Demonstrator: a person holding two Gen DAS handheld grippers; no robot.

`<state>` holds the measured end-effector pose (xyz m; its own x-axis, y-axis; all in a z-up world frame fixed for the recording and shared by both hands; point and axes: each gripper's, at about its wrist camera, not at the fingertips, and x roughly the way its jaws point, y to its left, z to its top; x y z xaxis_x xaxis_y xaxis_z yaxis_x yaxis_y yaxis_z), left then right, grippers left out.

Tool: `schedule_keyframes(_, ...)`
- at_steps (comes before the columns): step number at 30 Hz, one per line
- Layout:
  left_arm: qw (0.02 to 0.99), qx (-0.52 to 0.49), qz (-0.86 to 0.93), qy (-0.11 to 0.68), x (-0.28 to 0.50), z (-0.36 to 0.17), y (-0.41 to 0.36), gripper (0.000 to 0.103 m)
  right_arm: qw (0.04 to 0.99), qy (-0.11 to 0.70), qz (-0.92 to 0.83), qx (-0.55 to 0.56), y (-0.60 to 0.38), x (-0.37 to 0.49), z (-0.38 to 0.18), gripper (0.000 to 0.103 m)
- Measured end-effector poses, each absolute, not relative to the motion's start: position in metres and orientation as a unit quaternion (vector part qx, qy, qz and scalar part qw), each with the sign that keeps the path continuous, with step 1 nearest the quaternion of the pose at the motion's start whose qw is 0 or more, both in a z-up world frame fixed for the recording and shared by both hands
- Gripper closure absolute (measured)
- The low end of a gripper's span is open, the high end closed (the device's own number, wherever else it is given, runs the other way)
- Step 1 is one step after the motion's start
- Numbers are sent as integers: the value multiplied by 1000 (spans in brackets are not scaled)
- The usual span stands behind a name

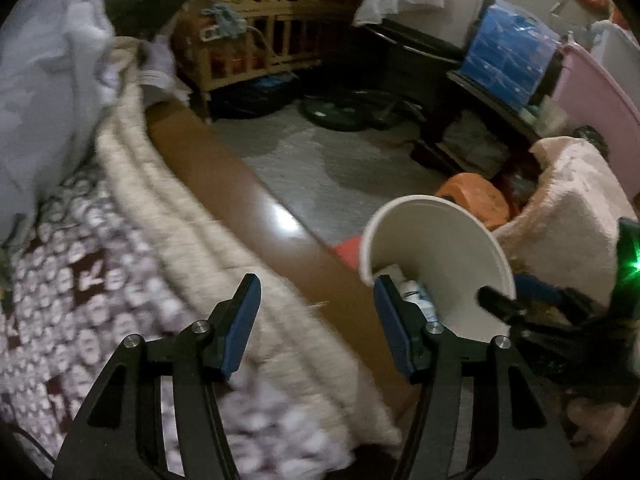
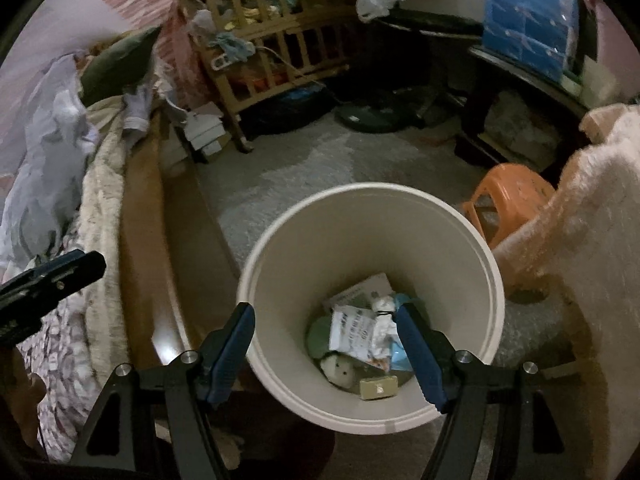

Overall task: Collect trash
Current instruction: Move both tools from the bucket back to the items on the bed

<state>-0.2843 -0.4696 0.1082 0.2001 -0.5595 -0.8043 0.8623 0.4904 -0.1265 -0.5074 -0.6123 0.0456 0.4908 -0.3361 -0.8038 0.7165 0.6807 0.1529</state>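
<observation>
White bin (image 2: 372, 240) holds trash (image 2: 360, 336); left hand-held gripper (image 1: 316, 320) and right hand-held gripper (image 2: 324, 344) gape empty.

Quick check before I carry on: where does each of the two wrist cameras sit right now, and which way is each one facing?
Left wrist: on the left gripper, angled down over the bed edge; its open jaws show, empty, and the right gripper beside the bin.
Right wrist: on the right gripper, looking down into the bin at the trash; open jaws, left gripper alongside.
Shared: bin, bed edge, crib, orange stool.
</observation>
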Motion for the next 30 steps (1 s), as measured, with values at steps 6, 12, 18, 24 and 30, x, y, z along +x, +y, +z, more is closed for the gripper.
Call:
schedule_keyframes(6,778,173,-434,420,-257,106,-435,46,842,395,-297,216,-589,-482,58,32)
schedule_keyframes(12,795,156,-400,428,-229,103,-400,46,858,392,-264,201,-564,-453,69,32)
schedule_keyframes(18,812,138,-364,435,-202,100,-366,46,872,397,-221,184,-533,-418,74,32)
schedule_keyframes(24,830,128,-323,437,-169,95,-318,46,883,399,-183,167,-504,-380,80,32)
schedule_keyframes(30,843,109,-271,452,-125,83,-252,46,889,412,-130,154,-467,-335,77,32)
